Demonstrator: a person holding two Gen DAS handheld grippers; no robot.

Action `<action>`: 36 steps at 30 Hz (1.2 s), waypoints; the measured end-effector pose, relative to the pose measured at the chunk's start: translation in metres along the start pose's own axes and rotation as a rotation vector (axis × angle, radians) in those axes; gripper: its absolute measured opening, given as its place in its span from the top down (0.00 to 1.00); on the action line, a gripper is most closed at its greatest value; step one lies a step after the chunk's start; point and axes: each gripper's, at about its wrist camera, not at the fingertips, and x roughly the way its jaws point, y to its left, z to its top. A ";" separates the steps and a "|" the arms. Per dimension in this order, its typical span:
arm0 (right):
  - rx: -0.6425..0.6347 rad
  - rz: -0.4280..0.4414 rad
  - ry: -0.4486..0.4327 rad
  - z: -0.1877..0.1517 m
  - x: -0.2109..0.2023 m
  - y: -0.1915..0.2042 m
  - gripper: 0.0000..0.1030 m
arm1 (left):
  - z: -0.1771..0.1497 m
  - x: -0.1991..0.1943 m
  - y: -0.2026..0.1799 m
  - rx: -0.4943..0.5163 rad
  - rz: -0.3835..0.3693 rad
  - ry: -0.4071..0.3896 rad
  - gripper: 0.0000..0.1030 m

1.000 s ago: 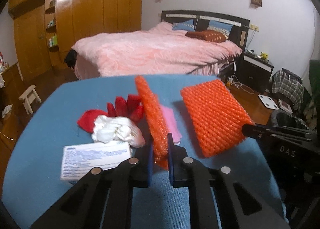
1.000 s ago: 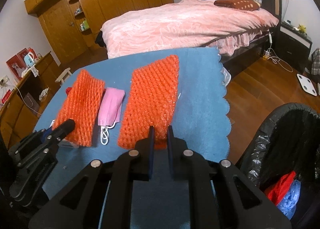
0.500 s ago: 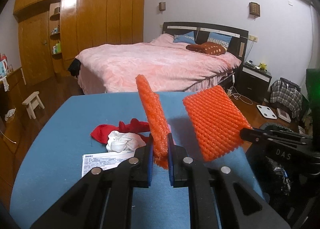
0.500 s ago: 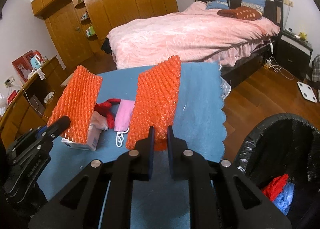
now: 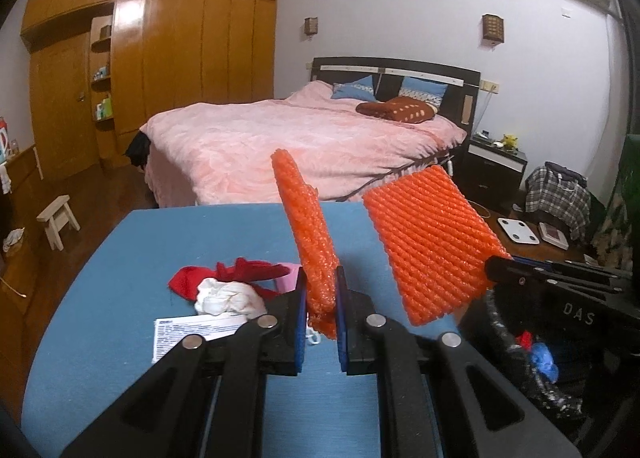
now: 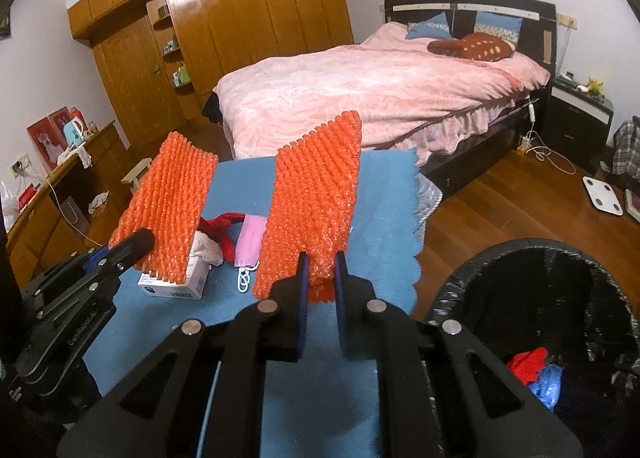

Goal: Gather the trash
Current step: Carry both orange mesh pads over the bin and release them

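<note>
Over the table: we carry one orange foam net per gripper, both lifted clear of the blue cloth [image 6: 384, 193].
Left gripper [image 5: 321, 312]: pinching the left net [image 5: 310, 234] by its lower edge, net standing edge-on.
Right gripper [image 6: 319, 278]: clamped on the right net [image 6: 312, 201] at its bottom edge.
Bin [image 6: 532, 282]: right of the table, black liner, already some trash inside.
Plan: we swing the right net over the rim first, then part the fingers; left net follows.
Risk: light foam may cling to the pads, so we open wide, well inside the rim.
Left behind: pink mask [image 6: 250, 240], red rag [image 5: 240, 274], tissue [image 5: 224, 296], box [image 6: 176, 286].

Left tongs [image 5: 321, 290] pinch orange foam net [image 5: 306, 234] edge-on above blue table [image 5: 120, 258]; 2nd net [image 5: 430, 242] in right tongs [image 5: 496, 270].
</note>
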 end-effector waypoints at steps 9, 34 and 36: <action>0.023 -0.047 -0.033 -0.006 -0.035 -0.025 0.89 | 0.005 -0.009 -0.028 0.029 -0.055 -0.013 0.88; 0.151 -0.277 -0.063 -0.055 -0.105 -0.154 0.89 | -0.001 0.007 -0.182 0.186 -0.311 0.011 0.88; 0.157 -0.295 -0.060 -0.059 -0.108 -0.162 0.89 | -0.003 0.011 -0.194 0.200 -0.330 0.019 0.88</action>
